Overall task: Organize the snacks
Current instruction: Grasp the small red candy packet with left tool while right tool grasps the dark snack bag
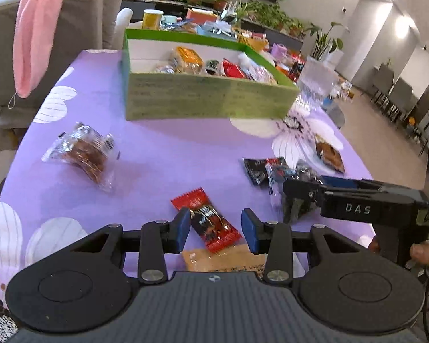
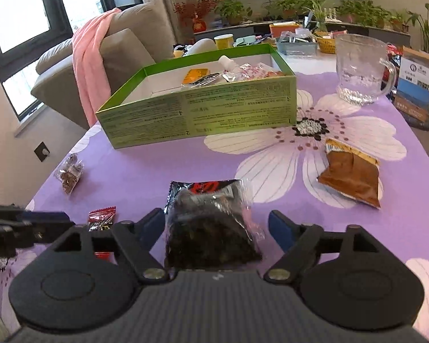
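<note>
Loose snack pkts (image 1: 206, 218) nr green box (image 1: 203, 97)

"DAS" on the right gripper (image 1: 297, 197), digits 1, 2, 4 on green box (image 2: 197, 114) side, small print perhaps unreadable

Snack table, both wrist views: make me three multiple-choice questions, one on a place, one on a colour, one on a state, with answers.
1. Where does the clear glass mug stand?
A. inside the box
B. on the purple flowered tablecloth, beside the box
C. on the sofa

2. What colour is the outside of the open cardboard box?
A. green
B. blue
C. red

3. How does the left gripper stand at the red and black snack packet?
A. jaws shut, packet lifted
B. jaws apart, packet lying between them
C. no packet near it

Answers: 1 B, it stands on the cloth at the box's corner. 2 A, green walls. 3 B, gaps show beside both pads.
</note>
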A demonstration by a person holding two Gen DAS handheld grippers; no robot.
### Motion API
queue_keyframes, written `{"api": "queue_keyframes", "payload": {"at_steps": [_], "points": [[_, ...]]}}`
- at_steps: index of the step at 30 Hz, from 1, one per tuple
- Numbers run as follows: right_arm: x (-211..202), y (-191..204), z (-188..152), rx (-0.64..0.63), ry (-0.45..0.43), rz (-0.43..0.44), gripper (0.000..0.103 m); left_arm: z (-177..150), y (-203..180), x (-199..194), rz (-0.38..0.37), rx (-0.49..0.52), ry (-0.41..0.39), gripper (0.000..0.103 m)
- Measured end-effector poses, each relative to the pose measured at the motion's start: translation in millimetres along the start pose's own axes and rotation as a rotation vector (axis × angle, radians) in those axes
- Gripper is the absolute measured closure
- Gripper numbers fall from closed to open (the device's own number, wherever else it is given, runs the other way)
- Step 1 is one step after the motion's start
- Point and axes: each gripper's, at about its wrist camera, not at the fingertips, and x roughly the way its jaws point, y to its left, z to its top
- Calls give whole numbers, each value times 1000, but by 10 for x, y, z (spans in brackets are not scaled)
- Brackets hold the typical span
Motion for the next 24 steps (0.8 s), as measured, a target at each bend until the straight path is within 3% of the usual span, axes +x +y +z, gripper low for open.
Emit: {"api": "queue_keyframes", "payload": {"at_steps": [3, 8, 13, 15, 17, 24], "points": [[-9, 4, -33, 13, -6, 6, 36, -22, -46, 59, 20, 11, 20, 63], [64, 12, -75, -9, 21, 3, 36, -29, -50, 215, 126, -8, 57, 59], [64, 9, -78, -8, 2, -15, 37, 2, -34, 257, 129, -24, 38, 59], [56, 8, -78, -30, -6, -25, 37, 5, -25, 256, 124, -27, 32, 61], [37, -18, -65, -23, -3, -17, 37, 8, 4, 246, 93, -33, 25, 81], [-40, -105, 40, 23, -37, 3, 37, 72, -81, 121, 77, 17, -40, 85]]}}
